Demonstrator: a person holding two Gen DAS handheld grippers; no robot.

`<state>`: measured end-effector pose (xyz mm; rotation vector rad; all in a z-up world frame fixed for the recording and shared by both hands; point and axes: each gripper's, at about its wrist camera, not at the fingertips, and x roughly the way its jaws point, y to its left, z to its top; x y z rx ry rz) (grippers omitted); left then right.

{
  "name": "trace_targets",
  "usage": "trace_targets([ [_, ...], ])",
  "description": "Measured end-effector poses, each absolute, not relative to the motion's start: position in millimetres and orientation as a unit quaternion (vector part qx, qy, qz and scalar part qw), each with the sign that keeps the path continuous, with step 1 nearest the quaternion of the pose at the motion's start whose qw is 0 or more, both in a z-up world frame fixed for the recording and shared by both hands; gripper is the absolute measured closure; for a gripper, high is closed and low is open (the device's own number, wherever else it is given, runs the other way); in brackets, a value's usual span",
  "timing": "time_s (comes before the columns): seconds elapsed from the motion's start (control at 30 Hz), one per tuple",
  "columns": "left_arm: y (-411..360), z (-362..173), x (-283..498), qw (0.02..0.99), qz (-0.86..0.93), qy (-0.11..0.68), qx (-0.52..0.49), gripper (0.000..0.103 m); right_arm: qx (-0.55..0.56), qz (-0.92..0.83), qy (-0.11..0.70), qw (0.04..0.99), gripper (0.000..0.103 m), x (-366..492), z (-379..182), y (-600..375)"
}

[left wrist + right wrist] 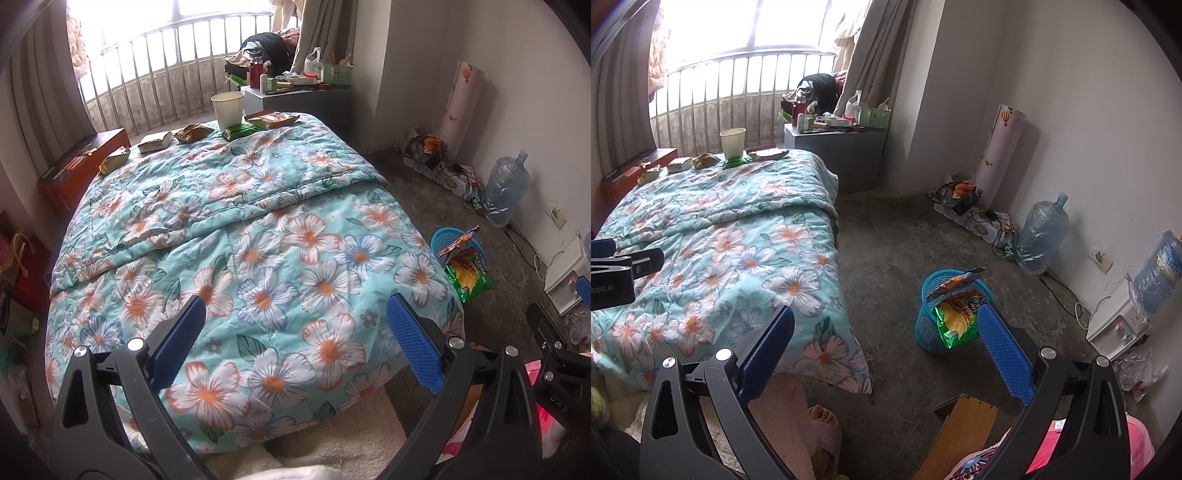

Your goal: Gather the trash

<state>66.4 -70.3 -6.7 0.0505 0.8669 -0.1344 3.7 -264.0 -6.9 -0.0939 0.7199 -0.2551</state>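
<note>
Several snack wrappers [194,132] and a white paper cup [228,110] lie in a row at the far end of the floral quilt [236,240]. A blue trash basket [931,325] stands on the floor right of the bed, holding a green chip bag [955,321] and an orange wrapper [960,280]. My left gripper [295,325] hovers open over the near end of the quilt with nothing between its fingers. My right gripper [886,332] is open above the floor, its right pad just in front of the basket.
A grey bedside cabinet [834,158] cluttered with bottles stands past the bed by the window railing. Water jugs [1039,236], cables and a dispenser [1115,321] line the right wall. A wooden board [956,432] and a person's slippered foot [823,424] are near my right gripper.
</note>
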Motion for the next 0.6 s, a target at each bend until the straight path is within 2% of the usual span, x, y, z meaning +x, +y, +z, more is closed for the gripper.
trace_targets([
  [0.6, -73.2, -10.0, 65.1, 0.906, -0.064, 0.417, 0.026, 0.009, -0.042, -0.124, 0.352, 0.927, 0.007, 4.4, -8.3, -263.6],
])
